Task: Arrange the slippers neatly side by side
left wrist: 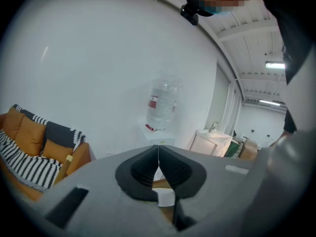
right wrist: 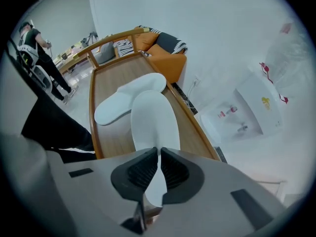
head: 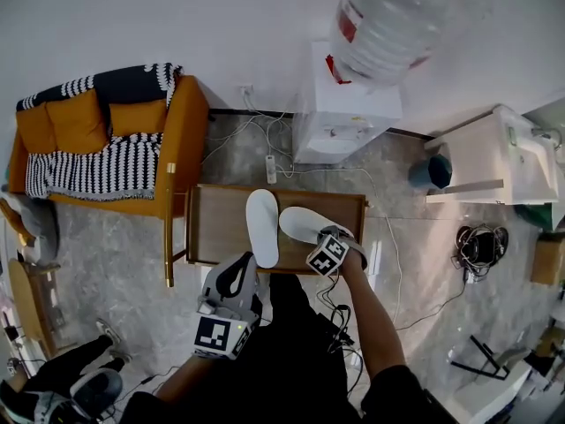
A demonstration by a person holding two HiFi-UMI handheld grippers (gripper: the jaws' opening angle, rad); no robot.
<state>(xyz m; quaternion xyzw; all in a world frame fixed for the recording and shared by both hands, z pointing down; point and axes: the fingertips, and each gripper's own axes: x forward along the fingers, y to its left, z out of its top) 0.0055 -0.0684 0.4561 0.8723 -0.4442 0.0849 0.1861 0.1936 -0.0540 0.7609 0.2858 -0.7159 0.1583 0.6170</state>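
Your right hand-held gripper [right wrist: 159, 152] is clamped on one end of a white slipper [head: 305, 223] near the near right corner of the surface [head: 216, 228]. That slipper sits slantwise, its other end touching the second slipper [head: 262, 228], which runs from far edge to near edge around the middle. Your left hand-held gripper [left wrist: 158, 149], jaws pressed together on nothing, hovers just off the near edge
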